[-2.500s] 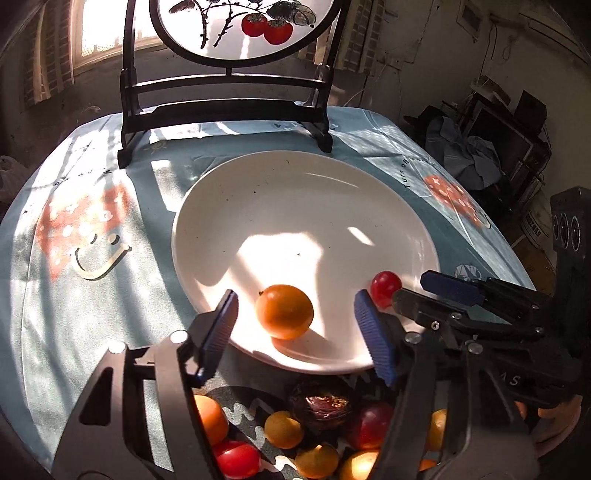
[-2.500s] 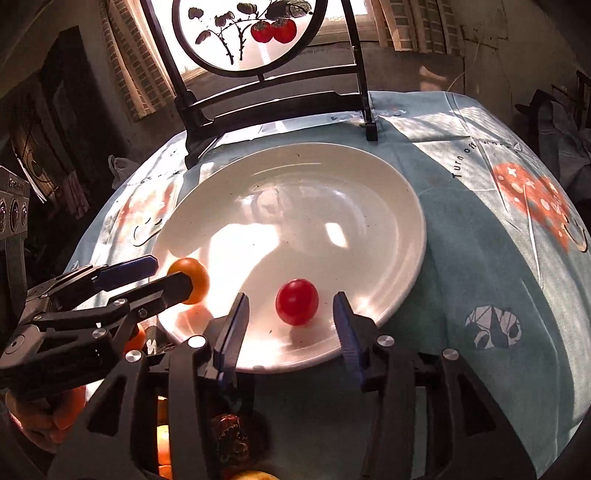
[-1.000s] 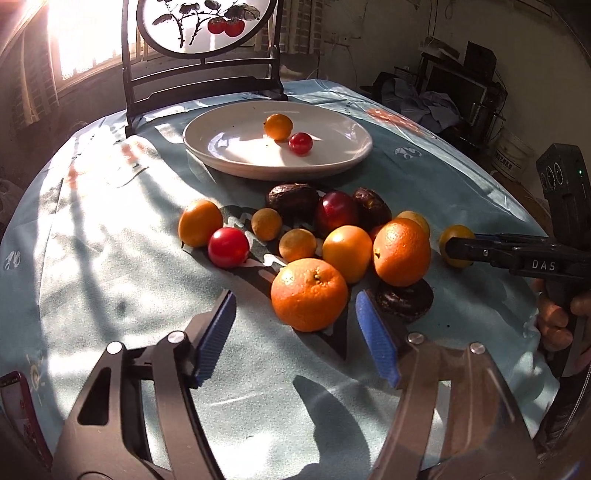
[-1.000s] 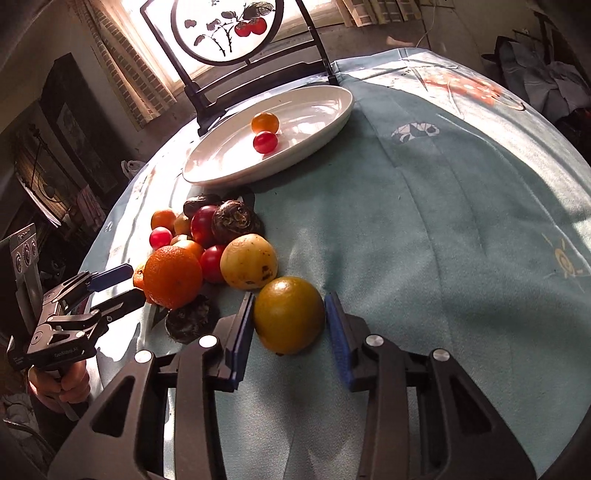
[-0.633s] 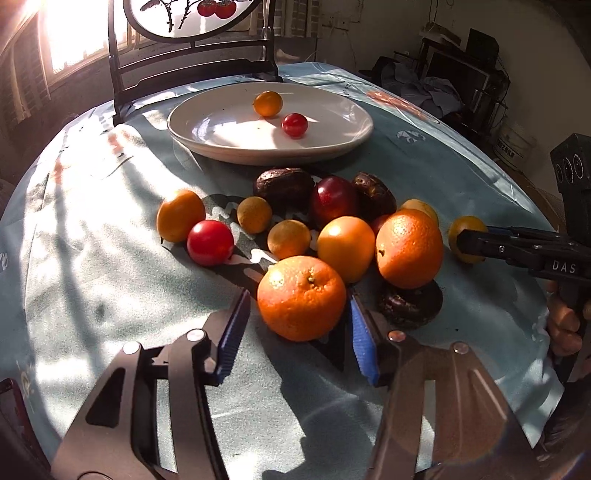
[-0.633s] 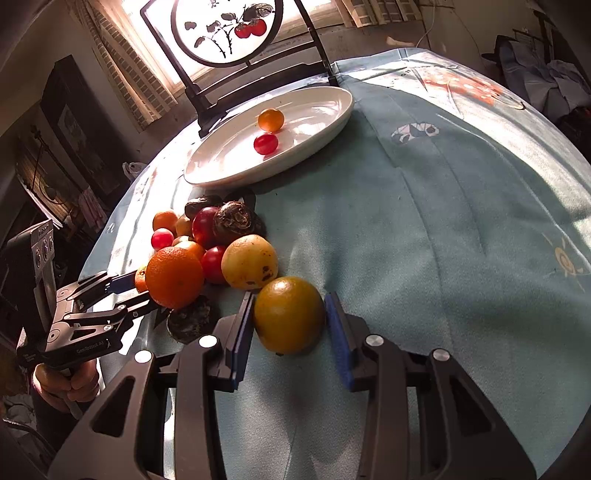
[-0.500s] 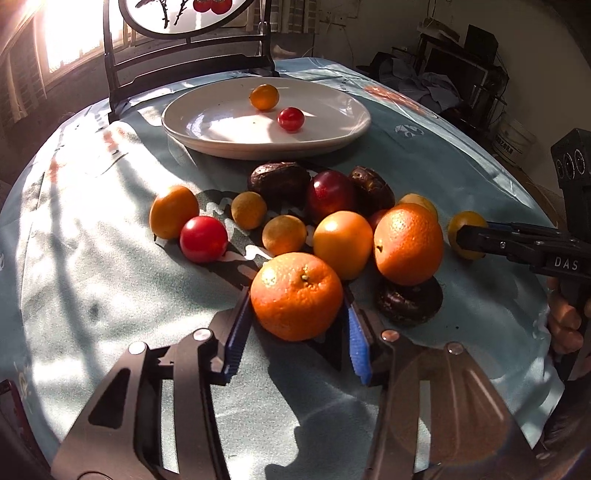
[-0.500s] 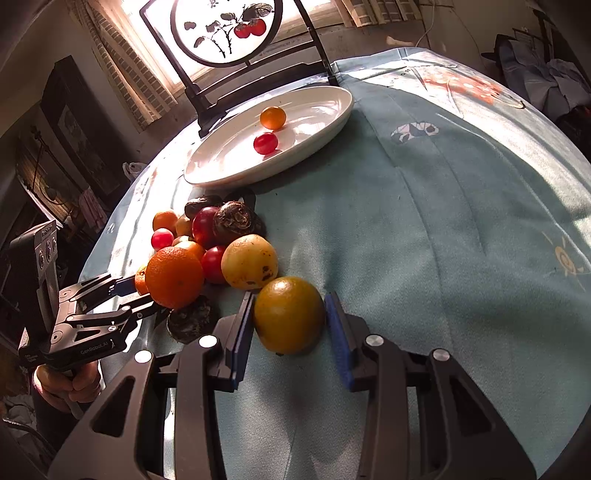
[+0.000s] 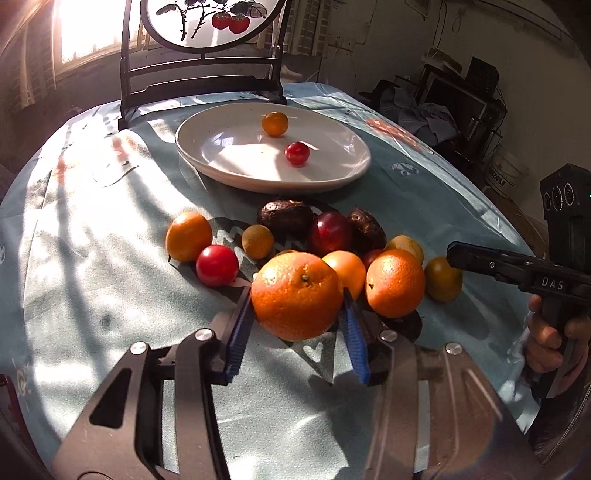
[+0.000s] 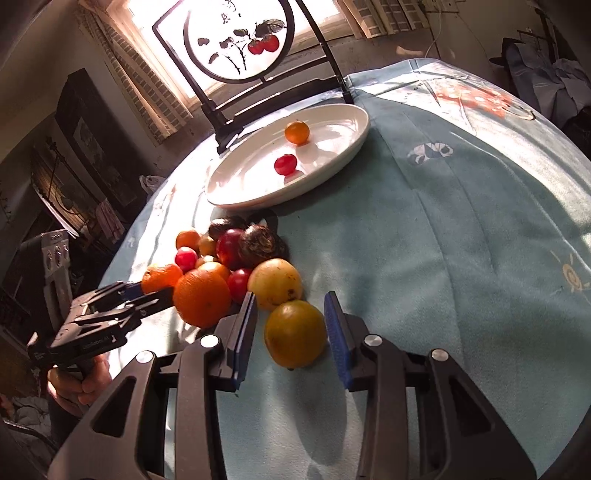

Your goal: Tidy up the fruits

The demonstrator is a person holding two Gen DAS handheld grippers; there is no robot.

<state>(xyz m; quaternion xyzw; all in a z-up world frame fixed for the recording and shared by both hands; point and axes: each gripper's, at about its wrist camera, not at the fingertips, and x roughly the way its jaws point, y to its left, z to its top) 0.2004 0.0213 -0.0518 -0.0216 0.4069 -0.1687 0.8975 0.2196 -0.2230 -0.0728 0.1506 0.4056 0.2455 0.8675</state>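
Between the left gripper's (image 9: 297, 321) pads a large orange (image 9: 297, 300) is sitting clamped; the right gripper (image 10: 290, 328) is bracketing a yellow-green fruit (image 10: 295, 333), one pad touching.

White plate (image 9: 343, 173), pale-blue printed tablecloth (image 9: 92, 295)

your large orange (image 9: 297, 295) hides most of the dark fruit (image 9: 404, 325) behind it; the screen's top (image 9: 207, 22) is cut off.

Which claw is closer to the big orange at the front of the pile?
Left. The left claw grips the big orange between its pads; the right claw sits beside the pile, around a greenish-yellow fruit.
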